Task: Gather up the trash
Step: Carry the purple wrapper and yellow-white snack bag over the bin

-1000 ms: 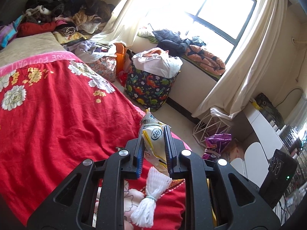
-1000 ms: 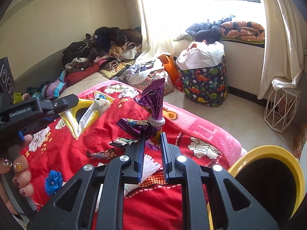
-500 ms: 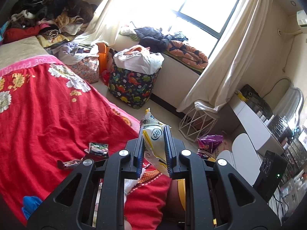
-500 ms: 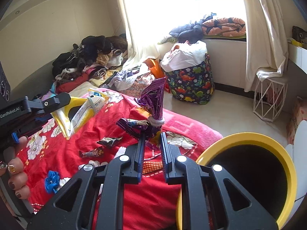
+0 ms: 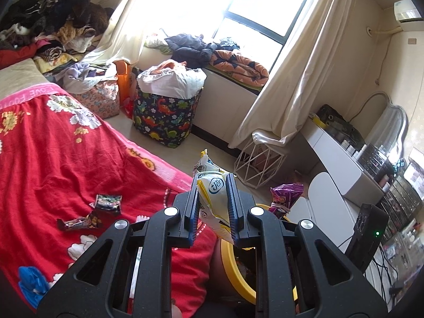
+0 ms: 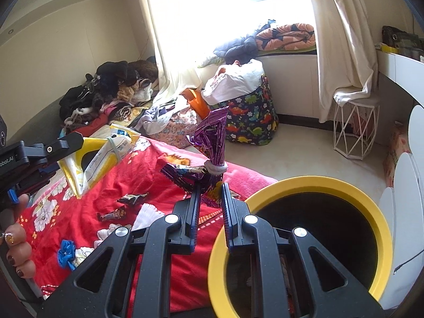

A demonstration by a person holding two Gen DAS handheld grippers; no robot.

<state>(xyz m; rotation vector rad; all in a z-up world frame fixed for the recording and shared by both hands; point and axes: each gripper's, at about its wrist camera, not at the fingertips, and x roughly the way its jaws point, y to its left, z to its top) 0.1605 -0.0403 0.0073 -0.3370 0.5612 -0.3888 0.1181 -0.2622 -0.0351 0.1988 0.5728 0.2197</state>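
My left gripper (image 5: 212, 185) is shut on a yellow and white snack bag (image 5: 212, 198), held above the bed's edge near the yellow-rimmed bin (image 5: 233, 270). The bag also shows in the right wrist view (image 6: 98, 159). My right gripper (image 6: 210, 190) is shut on a purple snack bag (image 6: 209, 153), just left of the bin's rim (image 6: 304, 182); the purple bag shows in the left wrist view (image 5: 285, 198). Small dark wrappers (image 5: 107, 202) and a candy bar wrapper (image 6: 112, 214) lie on the red bedspread (image 5: 53, 164).
A blue scrap (image 6: 66, 249) and a white tassel (image 6: 147, 212) lie on the bedspread. A dinosaur-print laundry basket (image 5: 167, 116) and a white wire stool (image 6: 355, 129) stand on the floor by the window. Clothes are piled at the bed's head (image 5: 47, 23).
Both grippers have moved to the right toward the yellow bin with their bags. The bin now fills more of the right wrist view and its rim shows under the left gripper.
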